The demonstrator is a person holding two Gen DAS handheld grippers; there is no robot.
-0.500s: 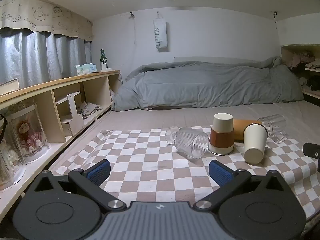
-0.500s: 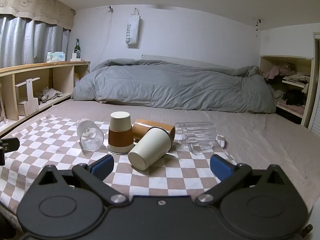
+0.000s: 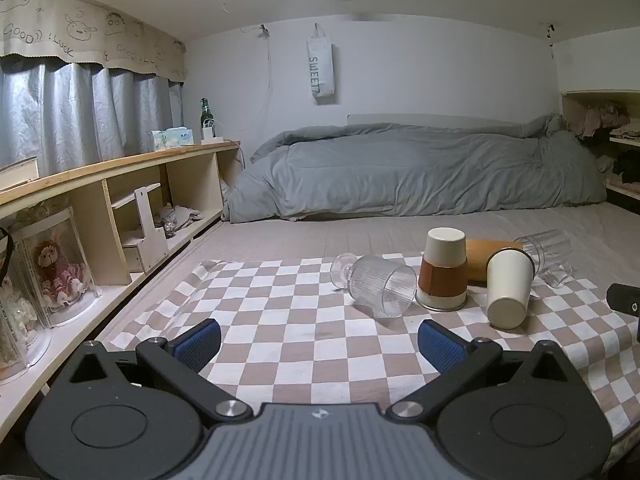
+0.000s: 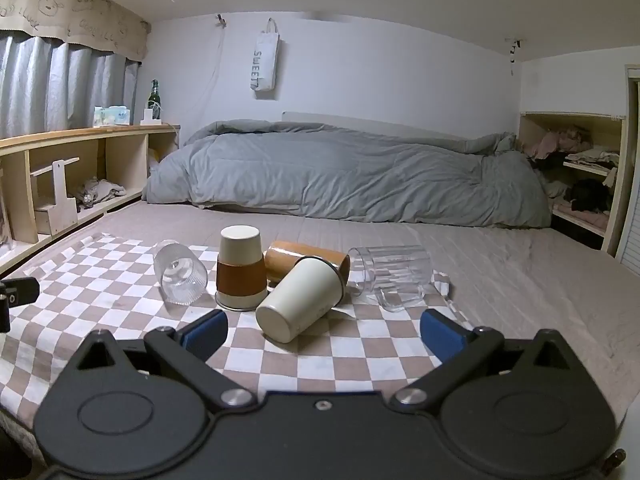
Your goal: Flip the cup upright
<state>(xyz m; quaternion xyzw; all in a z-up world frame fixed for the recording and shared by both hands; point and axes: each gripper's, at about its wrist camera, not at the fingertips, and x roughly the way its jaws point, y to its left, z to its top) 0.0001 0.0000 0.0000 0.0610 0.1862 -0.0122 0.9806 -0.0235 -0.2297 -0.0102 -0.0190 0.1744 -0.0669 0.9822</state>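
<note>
Left gripper (image 3: 319, 340) and right gripper (image 4: 323, 332) both spread wide, empty, above near edge of checkered cloth (image 4: 120, 300). Cream cup (image 4: 300, 300) on side near cloth's far edge, touching upside-down banded cup (image 4: 240, 272).

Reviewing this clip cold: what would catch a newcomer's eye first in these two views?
A huddle of toppled cups on the checkered cloth: a cream cup on its side in front, a brown-banded cup standing upside down beside it, a ribbed glass tipped over at left and a clear mug lying at right. Behind them, a rumpled grey duvet fills the bed. Both the right gripper and left gripper wait open, holding nothing.
</note>
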